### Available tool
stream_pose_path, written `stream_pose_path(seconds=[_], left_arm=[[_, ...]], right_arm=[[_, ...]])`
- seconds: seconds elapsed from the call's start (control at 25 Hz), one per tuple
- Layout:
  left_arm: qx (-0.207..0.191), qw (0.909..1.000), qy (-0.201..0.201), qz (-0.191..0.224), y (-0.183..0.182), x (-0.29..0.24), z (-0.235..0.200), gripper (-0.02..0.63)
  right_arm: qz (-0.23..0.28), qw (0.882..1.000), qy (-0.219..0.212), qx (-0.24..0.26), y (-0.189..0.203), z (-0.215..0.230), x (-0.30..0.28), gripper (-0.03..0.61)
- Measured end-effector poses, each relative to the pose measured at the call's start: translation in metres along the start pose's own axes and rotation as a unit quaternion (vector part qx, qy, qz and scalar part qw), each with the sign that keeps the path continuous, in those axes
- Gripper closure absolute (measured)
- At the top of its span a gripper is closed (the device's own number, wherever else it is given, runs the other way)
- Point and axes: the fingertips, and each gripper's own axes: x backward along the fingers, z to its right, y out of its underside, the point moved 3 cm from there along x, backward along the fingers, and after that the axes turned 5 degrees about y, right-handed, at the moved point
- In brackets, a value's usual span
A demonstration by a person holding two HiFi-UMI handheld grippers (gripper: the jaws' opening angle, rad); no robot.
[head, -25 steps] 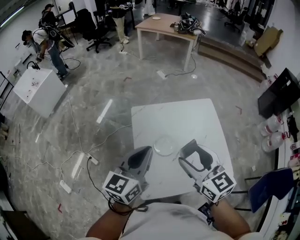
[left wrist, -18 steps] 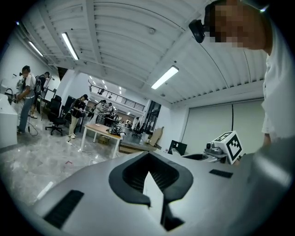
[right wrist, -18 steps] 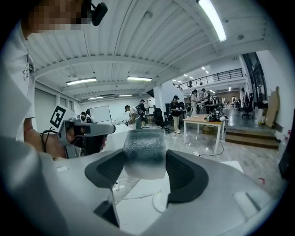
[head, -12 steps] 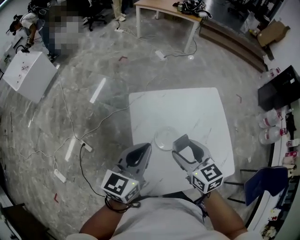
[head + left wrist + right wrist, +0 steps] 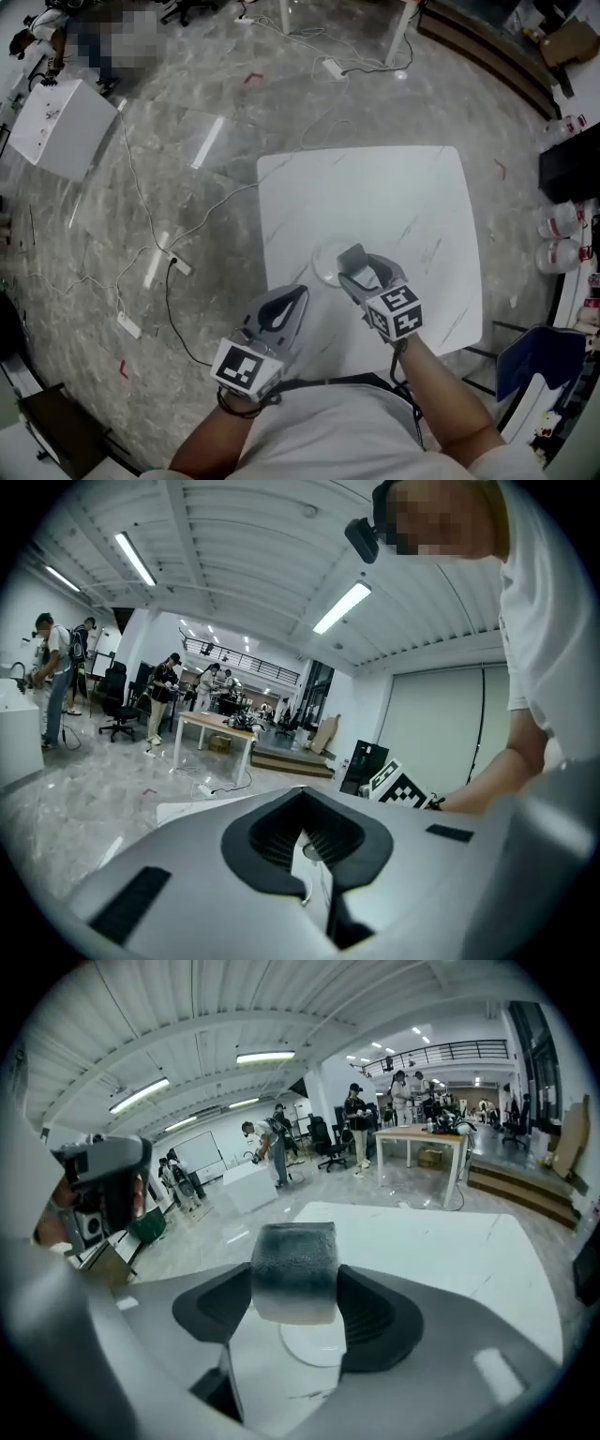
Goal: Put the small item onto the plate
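Note:
A small grey-and-white block is clamped between the black pads of my right gripper. Right under it lies a round clear plate on the white table. From the head view, the right gripper hangs over the plate's right edge and hides the block. My left gripper is shut with nothing in it, near the table's front edge, left of and below the plate. In the left gripper view its jaws meet at the tips.
The square white table stands on a grey marble floor with cables and power strips at its left. A white box sits at the far left. Bottles and a blue chair stand at the right.
My right gripper has moved left and forward with the block until it hangs over the plate. The left gripper has stayed by the front edge. The head camera has tilted further down.

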Motion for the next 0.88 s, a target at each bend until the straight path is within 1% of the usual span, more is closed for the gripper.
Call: stream_pose_path(seconds=[0.2,0.36,0.48,0.56,0.72,0.88], left_arm=[[0.014,0.9996,-0.023,-0.008,0.015,-0.012,-0.022,0.609],[0.03,0.999,-0.023,-0.023,0.027,-0.018,-0.031,0.609],[0.045,0.9982,-0.031,-0.023,0.032,-0.025,-0.041,0.609],[0.055,0.9976,-0.033,-0.024,0.037,-0.03,-0.045,0.609],[0.063,0.9971,-0.031,-0.029,0.045,-0.032,-0.047,0.609],[0.071,0.9964,-0.031,-0.033,0.051,-0.028,-0.047,0.609]], right_arm=[[-0.067,0.998,0.0,0.019,0.034,0.021,-0.059,0.298],[-0.109,0.994,0.0,0.029,0.054,0.029,-0.088,0.299],[-0.137,0.99,-0.002,0.041,0.068,0.035,-0.106,0.299],[-0.151,0.987,0.002,0.054,0.078,0.039,-0.116,0.299],[-0.18,0.98,0.007,0.086,0.093,0.044,-0.125,0.299],[-0.184,0.976,0.011,0.113,0.098,0.041,-0.128,0.299]])
